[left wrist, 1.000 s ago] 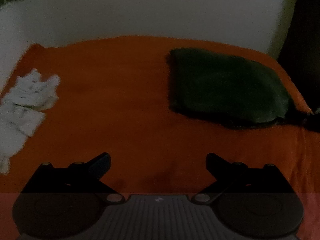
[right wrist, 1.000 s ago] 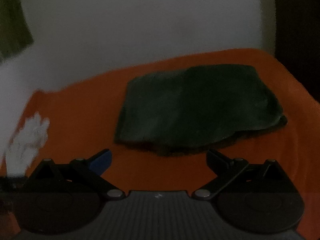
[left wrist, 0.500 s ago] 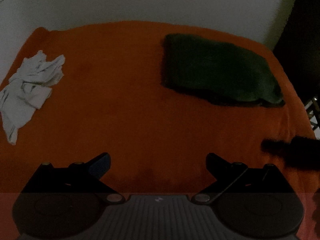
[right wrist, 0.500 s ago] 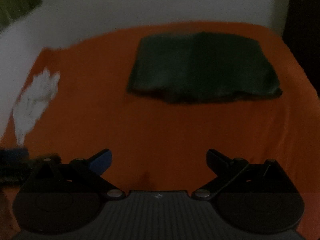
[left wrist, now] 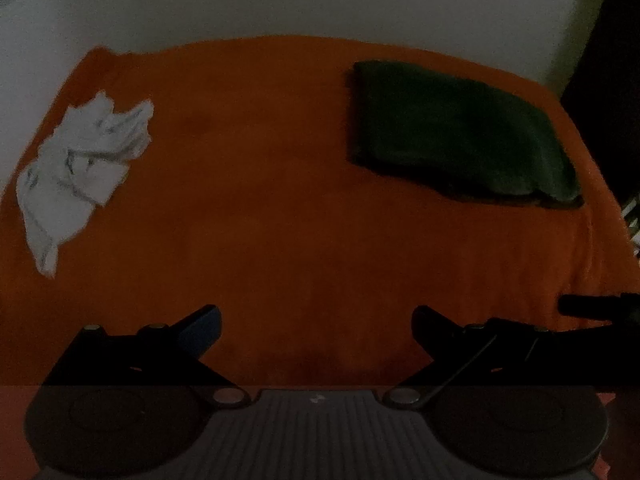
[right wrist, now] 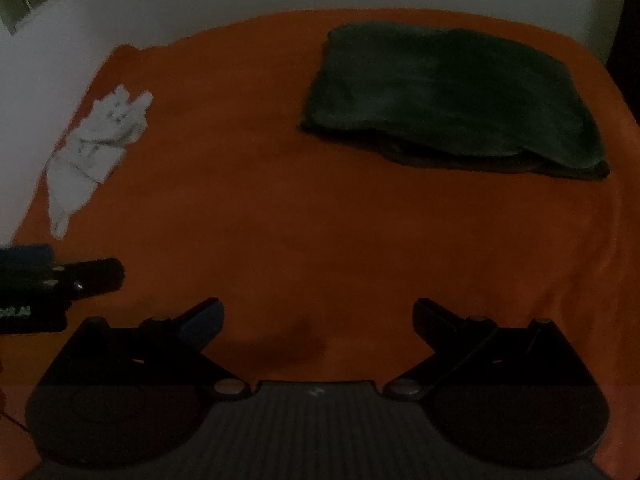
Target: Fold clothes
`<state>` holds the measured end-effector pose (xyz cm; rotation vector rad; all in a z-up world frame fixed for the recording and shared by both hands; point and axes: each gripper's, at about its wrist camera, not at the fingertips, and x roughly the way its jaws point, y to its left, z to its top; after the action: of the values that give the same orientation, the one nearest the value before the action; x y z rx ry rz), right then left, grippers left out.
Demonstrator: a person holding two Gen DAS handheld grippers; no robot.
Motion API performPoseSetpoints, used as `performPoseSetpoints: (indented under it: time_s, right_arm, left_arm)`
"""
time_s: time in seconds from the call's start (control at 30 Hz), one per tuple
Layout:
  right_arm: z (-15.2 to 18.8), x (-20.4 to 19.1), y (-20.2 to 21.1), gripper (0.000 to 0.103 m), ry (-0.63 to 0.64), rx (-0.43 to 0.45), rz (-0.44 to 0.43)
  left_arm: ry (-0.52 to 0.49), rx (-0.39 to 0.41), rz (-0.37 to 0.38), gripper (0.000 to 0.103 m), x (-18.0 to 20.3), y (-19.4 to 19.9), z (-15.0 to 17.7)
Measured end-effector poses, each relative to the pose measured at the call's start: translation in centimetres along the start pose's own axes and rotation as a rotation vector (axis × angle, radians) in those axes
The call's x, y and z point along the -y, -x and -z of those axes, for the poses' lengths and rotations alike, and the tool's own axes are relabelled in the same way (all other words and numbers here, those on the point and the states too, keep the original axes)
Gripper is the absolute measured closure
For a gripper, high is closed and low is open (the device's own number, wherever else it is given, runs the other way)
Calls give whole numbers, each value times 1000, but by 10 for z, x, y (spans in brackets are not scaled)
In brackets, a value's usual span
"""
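We find the left gripper and right gripper level above the orange bed, fingers spread and empty. Both have drawn back since earlier. The folded dark green garment lies far right, the crumpled white garment far left, well apart.

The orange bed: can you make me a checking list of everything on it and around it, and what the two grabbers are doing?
Surface: orange cover, mostly bare in the middle.
Job's things: dark green cloth, folded flat, far right; white cloth, crumpled, far left edge.
Clutter: nothing seen.
Grippers: left gripper open, fingers empty, above the near edge; right gripper open, empty.
Cables: nothing seen.
Surroundings: pale wall behind; room dim, dark gap at right.
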<state>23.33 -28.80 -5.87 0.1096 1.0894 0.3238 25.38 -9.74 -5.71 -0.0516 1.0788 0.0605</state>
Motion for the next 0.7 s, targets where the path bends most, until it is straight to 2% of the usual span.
performPoseSetpoints:
  time_s: [0.2,0.33,0.5,0.7]
  right_arm:
    - [2,-5,7,1,-22,0,11]
    - [5,-3,4,1,-84,-5,50]
    - [23,-15,7,1,-94,-5,62]
    - [19,-20,6,1,-90,8,73]
  left_arm:
    - [-12,-31,12,0,3,-7,5]
    - [-19,-29,22,0,-2,3,14]
    - [-20,-34,22,0,-6,14,25]
    - [-12,-52,30,0,-12,26,39]
